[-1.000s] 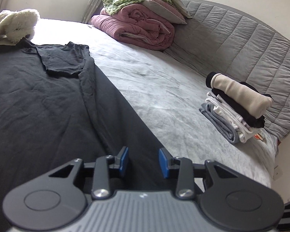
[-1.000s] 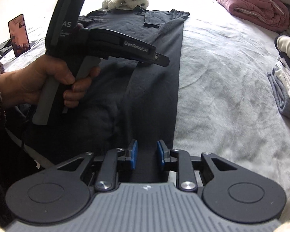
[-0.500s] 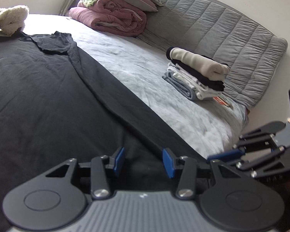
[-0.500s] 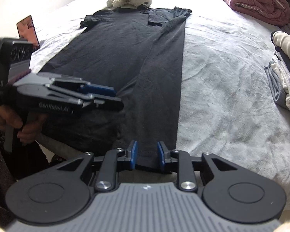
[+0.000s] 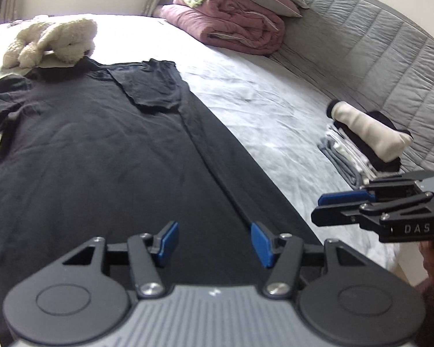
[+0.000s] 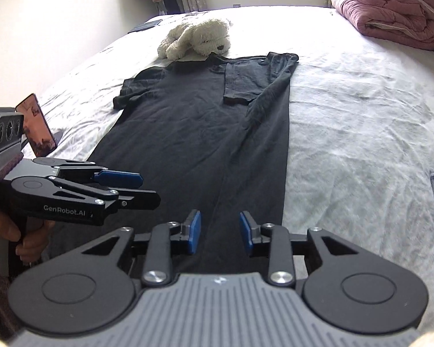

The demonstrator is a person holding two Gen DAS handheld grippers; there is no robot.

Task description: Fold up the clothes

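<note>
Black-armed left tongs and right tongs hang empty, jaws opening; the dark T-shirt lies flat on the bed, one side folded inward, the other left; folded clothes stacked beyond.

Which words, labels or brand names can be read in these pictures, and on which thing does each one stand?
"GenRobot.AI": on the side of the left gripper, seen from the right wrist.
"DAS": on the side of the right gripper, seen from the left wrist.
"S": one letter on the left gripper's camera block at the picture's edge; the rest is cut off.
The phone screen shows a picture; no text can be read.
</note>
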